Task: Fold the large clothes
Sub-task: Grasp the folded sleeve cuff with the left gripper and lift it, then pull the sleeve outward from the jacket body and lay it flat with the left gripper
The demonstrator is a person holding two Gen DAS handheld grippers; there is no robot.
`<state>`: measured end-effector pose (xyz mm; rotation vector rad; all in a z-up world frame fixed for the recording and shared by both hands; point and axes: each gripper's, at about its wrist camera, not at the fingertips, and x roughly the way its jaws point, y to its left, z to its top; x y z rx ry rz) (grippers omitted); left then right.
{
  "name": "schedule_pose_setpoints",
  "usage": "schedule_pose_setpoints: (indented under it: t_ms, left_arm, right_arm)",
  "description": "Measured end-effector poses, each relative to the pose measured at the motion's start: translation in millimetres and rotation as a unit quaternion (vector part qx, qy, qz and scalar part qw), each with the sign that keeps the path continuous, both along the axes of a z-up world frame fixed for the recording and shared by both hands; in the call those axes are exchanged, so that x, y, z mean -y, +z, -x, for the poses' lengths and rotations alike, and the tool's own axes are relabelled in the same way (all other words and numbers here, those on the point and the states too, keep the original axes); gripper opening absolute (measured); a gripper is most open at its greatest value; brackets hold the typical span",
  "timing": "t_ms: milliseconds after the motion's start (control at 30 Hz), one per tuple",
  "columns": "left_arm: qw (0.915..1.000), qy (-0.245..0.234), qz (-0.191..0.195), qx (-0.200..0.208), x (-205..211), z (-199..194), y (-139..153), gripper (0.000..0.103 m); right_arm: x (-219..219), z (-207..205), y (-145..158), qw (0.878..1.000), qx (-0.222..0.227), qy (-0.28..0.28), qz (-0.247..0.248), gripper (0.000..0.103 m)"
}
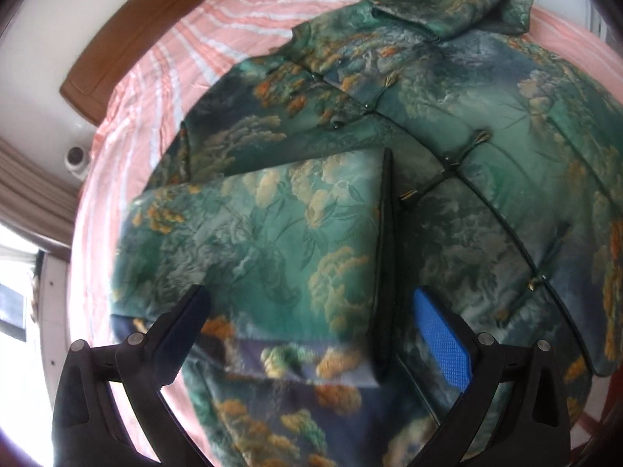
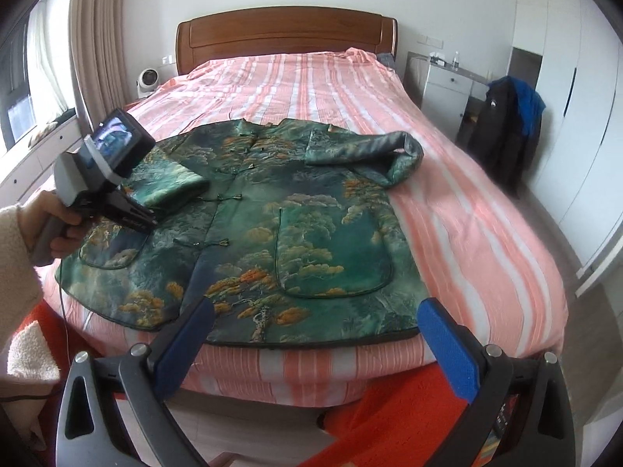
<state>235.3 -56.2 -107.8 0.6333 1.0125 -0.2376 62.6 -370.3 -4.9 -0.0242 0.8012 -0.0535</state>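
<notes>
Your left gripper [image 1: 311, 319] hangs low over the green jacket [image 2: 272, 225], its two fingers spread wide with nothing pinched between them. The folded sleeve [image 1: 264, 241] lies directly ahead of and between those fingers, laid across the jacket's front, with its dark-trimmed cuff edge running just inside the blue pad of the right-hand finger [image 1: 444, 342]. Beyond the fingertips, the jacket's buttoned front seam slants off to the right of the fingers. Your right gripper [image 2: 315, 334] is held back off the foot of the bed [image 2: 486, 214], fingers also wide apart and holding nothing; the jacket's bottom hem sits just past its fingertips, and the jacket spreads flat on the pink striped bedspread ahead of them. The other sleeve [image 2: 373, 148] lies well forward and to the right of those fingers, curled at the cuff on the bedspread. From the right wrist view, your left hand [image 2: 58, 229] grips the handle of the left gripper far to the left of the fingers, over the folded sleeve. The wooden headboard [image 2: 284, 35] stands far ahead.
</notes>
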Motion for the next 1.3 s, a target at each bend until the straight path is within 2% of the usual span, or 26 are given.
schedule_pose_setpoints:
  t_ms: [133, 267, 333, 367, 433, 533, 600, 633, 700, 767, 867, 967, 1000, 1033, 1067, 1133, 1167, 1200, 1267, 1300]
  left_arm:
    - [0.9994, 0.004, 0.013, -0.033, -5, -15, -14, 0.103]
    - [0.9993, -0.011, 0.007, -0.036, -2, -14, -20, 0.103]
    - [0.9989, -0.016, 0.015, -0.042, -2, -15, -21, 0.098]
    - [0.9984, -0.017, 0.023, -0.049, -4, -16, -21, 0.089]
    - [0.9973, -0.015, 0.041, -0.06, -8, -18, -20, 0.081]
    - [0.9968, -0.015, 0.05, -0.06, -12, -19, -17, 0.06]
    - [0.996, -0.017, 0.06, -0.064, -13, -17, -14, 0.042]
    - [0.9956, -0.018, 0.067, -0.063, -13, -17, -12, 0.038]
    - [0.9954, -0.009, 0.078, -0.054, -16, -16, -3, 0.018]
    - [0.9939, 0.009, 0.103, -0.039, -27, -15, 15, 0.016]
    - [0.9837, 0.056, 0.171, -0.004, -71, -17, 61, 0.015]
    - [0.9612, 0.137, 0.236, 0.042, -150, -17, 110, 0.015]
    - [0.9476, 0.183, 0.254, 0.064, -192, -16, 126, 0.015]
    - [0.9395, 0.211, 0.258, 0.077, -216, -15, 133, 0.015]
    - [0.9276, 0.254, 0.258, 0.092, -251, -13, 138, 0.015]
    - [0.8984, 0.348, 0.243, 0.112, -319, -11, 138, 0.022]
    - [0.8831, 0.392, 0.231, 0.115, -351, -9, 132, 0.035]
    - [0.8672, 0.434, 0.215, 0.114, -379, -6, 124, 0.058]
    - [0.8368, 0.503, 0.184, 0.113, -425, 9, 105, 0.075]
    - [0.8241, 0.529, 0.169, 0.112, -441, 20, 97, 0.075]
  right_arm:
    - [0, 1, -7, 1.0, -0.012, 0.003, -0.001, 0.103]
    - [0, 2, -8, 1.0, -0.014, 0.0, 0.001, 0.103]
    - [2, 3, -8, 1.0, -0.015, -0.002, -0.002, 0.103]
    - [2, 3, -8, 1.0, -0.015, -0.002, -0.004, 0.103]
    - [2, 4, -9, 1.0, -0.016, -0.002, -0.008, 0.103]
    - [-1, 5, -12, 1.0, -0.021, 0.001, -0.01, 0.103]
    - [-3, 5, -13, 1.0, -0.023, 0.005, -0.01, 0.103]
    - [-5, 5, -13, 1.0, -0.022, 0.006, -0.01, 0.103]
    - [-8, 6, -13, 1.0, -0.02, 0.01, -0.01, 0.103]
    - [-11, 7, -12, 1.0, -0.018, 0.016, -0.01, 0.103]
    - [-13, 10, -11, 1.0, -0.014, 0.022, -0.009, 0.103]
    - [-10, 11, -12, 1.0, -0.015, 0.02, -0.011, 0.103]
    - [-9, 11, -13, 1.0, -0.016, 0.019, -0.014, 0.103]
    - [-7, 10, -14, 1.0, -0.016, 0.016, -0.019, 0.103]
    - [-6, 8, -15, 0.999, -0.017, 0.015, -0.022, 0.103]
    - [-6, 6, -17, 0.999, -0.018, 0.015, -0.027, 0.103]
    - [-7, 4, -18, 0.999, -0.018, 0.017, -0.029, 0.103]
    - [-9, 2, -19, 0.999, -0.019, 0.02, -0.031, 0.103]
    - [-12, 1, -20, 0.999, -0.019, 0.026, -0.032, 0.103]
    - [-13, 0, -20, 0.999, -0.019, 0.028, -0.033, 0.103]
